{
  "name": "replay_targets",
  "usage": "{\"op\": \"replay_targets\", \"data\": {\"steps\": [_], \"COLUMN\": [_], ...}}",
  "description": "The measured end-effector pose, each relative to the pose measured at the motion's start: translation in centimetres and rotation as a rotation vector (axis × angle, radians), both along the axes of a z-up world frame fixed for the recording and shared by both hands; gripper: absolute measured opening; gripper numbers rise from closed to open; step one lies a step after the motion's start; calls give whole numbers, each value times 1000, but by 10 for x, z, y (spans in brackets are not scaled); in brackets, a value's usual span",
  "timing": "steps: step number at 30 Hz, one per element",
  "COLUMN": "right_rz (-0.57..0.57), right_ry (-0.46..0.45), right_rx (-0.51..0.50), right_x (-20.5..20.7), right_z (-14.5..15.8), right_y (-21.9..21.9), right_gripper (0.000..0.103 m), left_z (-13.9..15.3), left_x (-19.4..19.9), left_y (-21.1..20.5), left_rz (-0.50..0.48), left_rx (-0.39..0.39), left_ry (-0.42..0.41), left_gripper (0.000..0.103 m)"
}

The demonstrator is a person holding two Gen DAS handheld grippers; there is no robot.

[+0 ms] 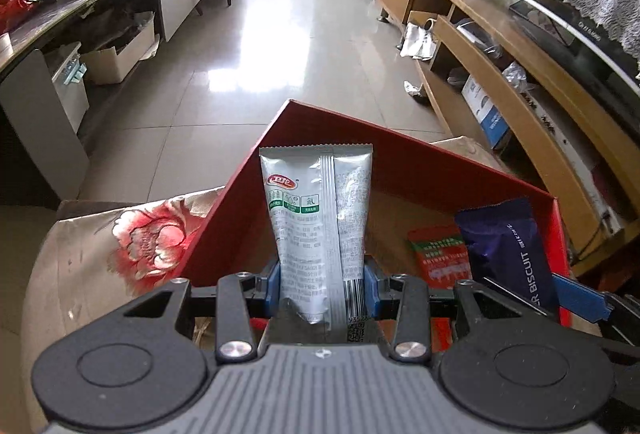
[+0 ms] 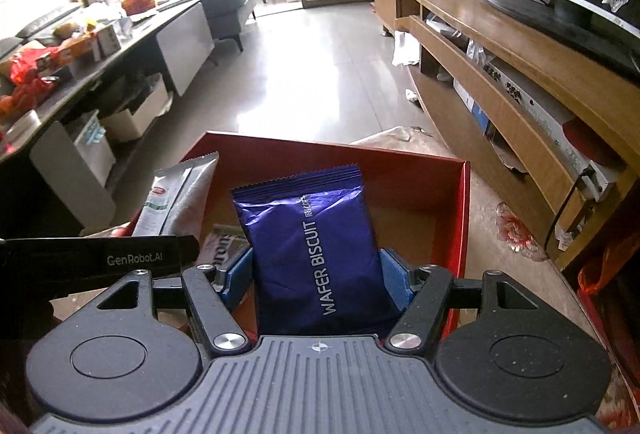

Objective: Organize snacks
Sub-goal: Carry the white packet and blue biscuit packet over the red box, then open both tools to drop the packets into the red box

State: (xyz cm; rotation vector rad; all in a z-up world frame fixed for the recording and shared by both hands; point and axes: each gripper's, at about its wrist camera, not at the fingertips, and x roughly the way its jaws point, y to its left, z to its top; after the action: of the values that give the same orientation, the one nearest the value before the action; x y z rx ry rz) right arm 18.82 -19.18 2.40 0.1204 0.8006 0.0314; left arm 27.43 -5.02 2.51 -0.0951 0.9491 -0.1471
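Above the red box (image 1: 400, 162), each hand-held gripper clamps a packet pointing lengthwise away.

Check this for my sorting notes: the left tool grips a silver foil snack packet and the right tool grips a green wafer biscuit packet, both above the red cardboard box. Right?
Not quite. The wafer biscuit packet in the right tool is purple, not green, as the right wrist view shows. The rest holds: the left tool grips the silver foil snack packet, both above the red cardboard box.
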Motion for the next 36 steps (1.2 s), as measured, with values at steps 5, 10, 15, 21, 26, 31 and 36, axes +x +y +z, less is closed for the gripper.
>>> {"op": "replay_targets", "data": {"steps": [5,10,15,21,26,31,36], "right_rz": [-3,-2,-7,-3,-10,-17,-24], "right_ry": [14,39,63,54,40,27,23], "right_rx": [1,-7,-32,-57,-69,-79,-83], "right_x": [12,21,23,23,20,12,3], "right_z": [-10,-19,-24,-23,-20,-14,-9], "right_y": [-1,-1,1,3,4,4,5], "right_gripper": [73,74,77,84,85,86,87], "left_z": [-10,-15,-17,-12,-6,1,6], "left_x": [10,13,13,11,4,-5,-18], "left_y": [-5,-8,-6,-4,0,6,11], "left_rz": [3,-4,1,7,6,13,6], "left_rx": [32,46,40,52,52,41,37], "left_ry": [5,12,29,16,0,-5,-10], "left_gripper": [41,42,50,60,65,69,71]}}
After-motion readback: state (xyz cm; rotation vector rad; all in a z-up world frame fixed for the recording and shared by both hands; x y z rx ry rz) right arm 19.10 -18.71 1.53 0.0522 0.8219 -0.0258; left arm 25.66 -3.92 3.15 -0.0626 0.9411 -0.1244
